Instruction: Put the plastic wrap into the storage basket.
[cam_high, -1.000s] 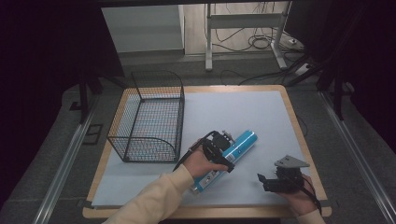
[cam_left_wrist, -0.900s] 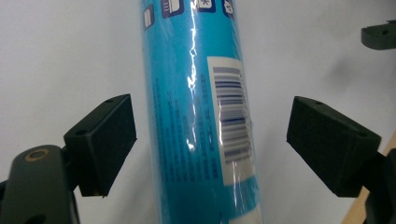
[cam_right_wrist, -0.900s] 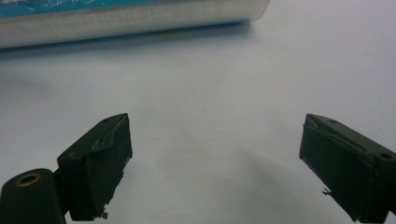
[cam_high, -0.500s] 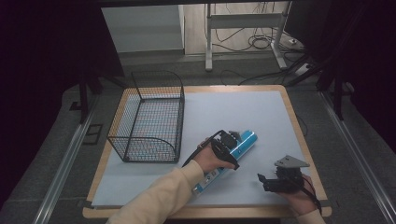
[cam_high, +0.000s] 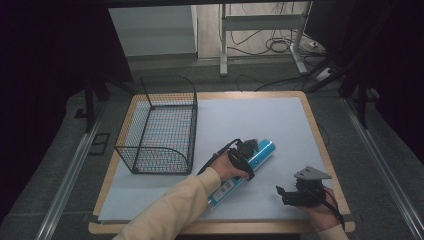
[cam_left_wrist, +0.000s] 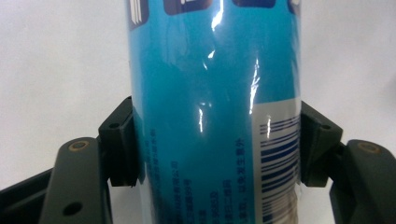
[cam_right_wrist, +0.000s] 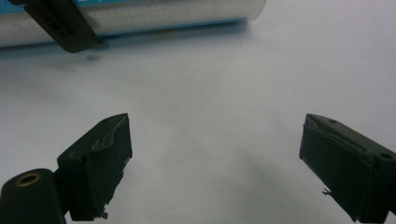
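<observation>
Left gripper's got the tube, right one's just hanging out

Your left gripper (cam_high: 243, 156) has its jaws clamped on the blue tube (cam_high: 261, 151), lying diagonally near the desk's (cam_high: 260, 112) front edge; your right gripper (cam_high: 286, 194) sits by the front right corner, jaws wide apart.

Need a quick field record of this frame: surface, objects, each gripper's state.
surface: table with a white sheet on top
tube: blue, lying on the sheet, right of the basket
basket: wire, left side, nothing visible inside
left gripper: jaws against both sides of the tube
right gripper: open, jaws apart over bare sheet, holding nothing
</observation>
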